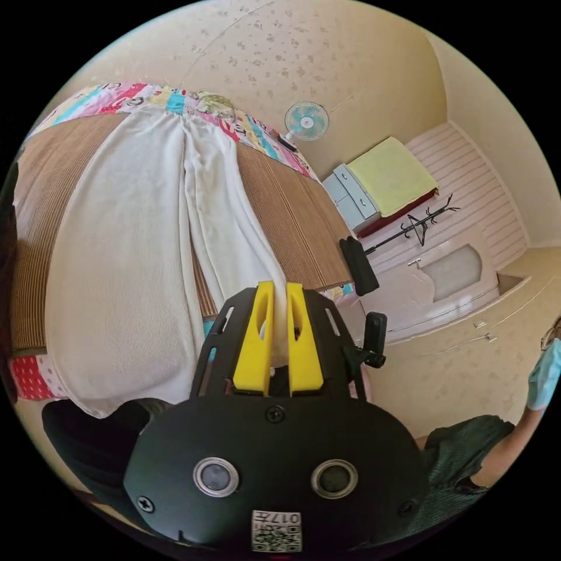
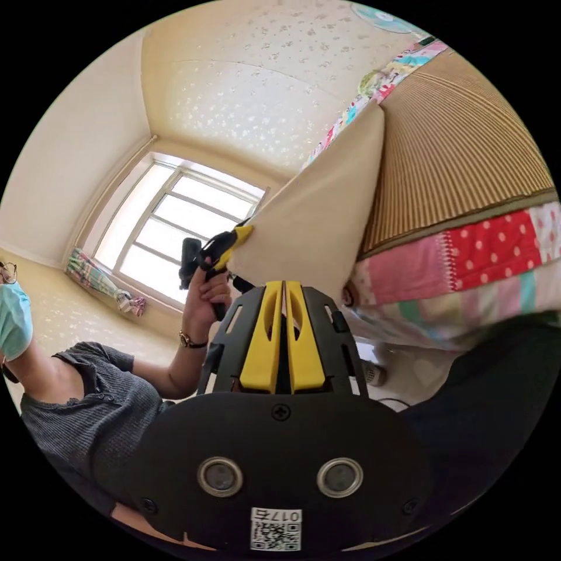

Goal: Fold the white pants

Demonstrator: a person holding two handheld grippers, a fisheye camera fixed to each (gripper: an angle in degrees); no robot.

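A: Where are the soft white cloth pants?
B: On the bed, one leg end pinched in the left gripper. The right gripper pinches cloth too.
A: Next?
B: Probably carry both ends up to the waist.

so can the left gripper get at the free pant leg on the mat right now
Probably not as things stand: the left gripper has its jaws pinched on the hem of one leg of the white pants. The other leg lies uncovered on the woven mat, so the way is free once it lets go.
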